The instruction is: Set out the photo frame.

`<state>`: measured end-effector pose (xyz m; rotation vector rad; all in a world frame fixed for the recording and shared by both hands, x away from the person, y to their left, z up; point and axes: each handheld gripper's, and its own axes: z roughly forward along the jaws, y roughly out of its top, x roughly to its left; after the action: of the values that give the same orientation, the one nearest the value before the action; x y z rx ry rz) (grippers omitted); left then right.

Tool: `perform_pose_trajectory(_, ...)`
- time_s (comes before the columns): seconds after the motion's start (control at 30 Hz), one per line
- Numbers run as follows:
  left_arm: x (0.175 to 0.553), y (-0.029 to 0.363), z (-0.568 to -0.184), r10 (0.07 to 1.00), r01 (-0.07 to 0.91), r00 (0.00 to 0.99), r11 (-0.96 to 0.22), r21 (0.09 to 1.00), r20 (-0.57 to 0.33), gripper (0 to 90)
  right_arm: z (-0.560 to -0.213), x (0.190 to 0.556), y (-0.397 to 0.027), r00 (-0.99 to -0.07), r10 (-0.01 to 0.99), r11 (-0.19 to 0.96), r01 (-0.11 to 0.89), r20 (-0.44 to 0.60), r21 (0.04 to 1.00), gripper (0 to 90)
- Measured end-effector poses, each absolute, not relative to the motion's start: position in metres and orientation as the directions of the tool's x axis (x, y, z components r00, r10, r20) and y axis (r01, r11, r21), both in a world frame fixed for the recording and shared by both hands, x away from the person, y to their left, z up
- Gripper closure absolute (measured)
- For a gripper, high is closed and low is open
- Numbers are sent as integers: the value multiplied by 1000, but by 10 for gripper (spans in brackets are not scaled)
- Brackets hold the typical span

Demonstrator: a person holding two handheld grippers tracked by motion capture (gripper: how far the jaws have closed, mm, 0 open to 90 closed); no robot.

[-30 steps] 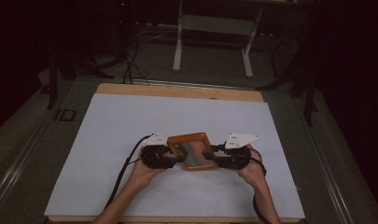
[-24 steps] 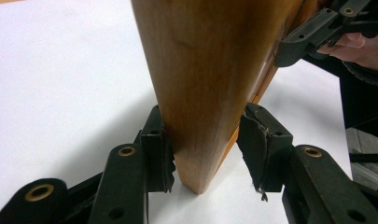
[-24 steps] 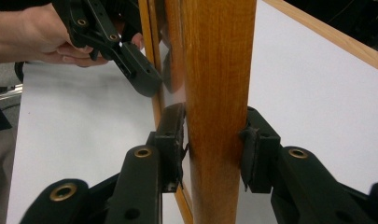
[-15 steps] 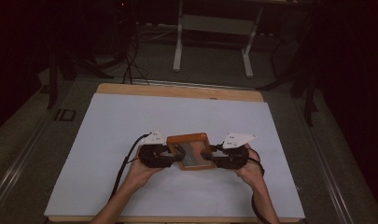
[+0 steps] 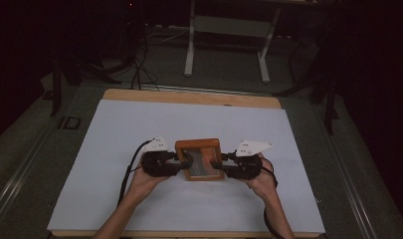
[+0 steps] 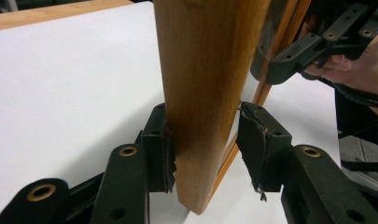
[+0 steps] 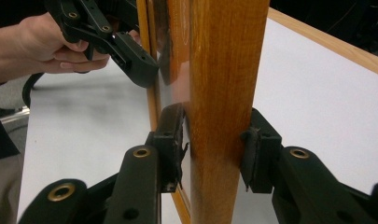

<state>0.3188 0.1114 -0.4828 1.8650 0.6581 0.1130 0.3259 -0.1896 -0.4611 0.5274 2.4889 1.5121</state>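
Clamping the frame [image 5: 199,159] at frame center, keep your right hand-held gripper [image 7: 214,149] clenched; the left hand-held gripper [image 6: 203,149] has only one pad touching.

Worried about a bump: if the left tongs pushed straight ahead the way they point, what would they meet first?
Probably the wooden frame already between their jaws; beyond it, the right tongs gripping the frame's far side.

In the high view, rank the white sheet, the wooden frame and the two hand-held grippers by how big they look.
1. White sheet, by far the largest.
2. Wooden frame, clearly smaller than the sheet.
3. Left hand-held gripper and right hand-held gripper: they look about alike, so I won't rank one over the other. Each looks only slightly smaller than the frame.
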Motion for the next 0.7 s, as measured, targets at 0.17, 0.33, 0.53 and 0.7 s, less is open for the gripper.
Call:
perform_pose_trajectory(0.17,320,117,-481,499,390,835,-237,890,-233,574,-463,329,-186,-917,395,403,232,61,885,635)
perform_pose_trajectory(0.33,321,121,-479,500,394,831,-224,891,-242,576,-465,331,-182,-911,401,380,260,95,888,634)
perform_pose_trajectory(0.53,323,127,-478,504,398,827,-212,893,-249,579,-469,333,-178,-903,407,354,295,138,888,634)
perform_pose_trajectory(0.7,324,133,-478,512,406,820,-205,891,-256,579,-473,334,-172,-896,414,338,318,163,886,631)
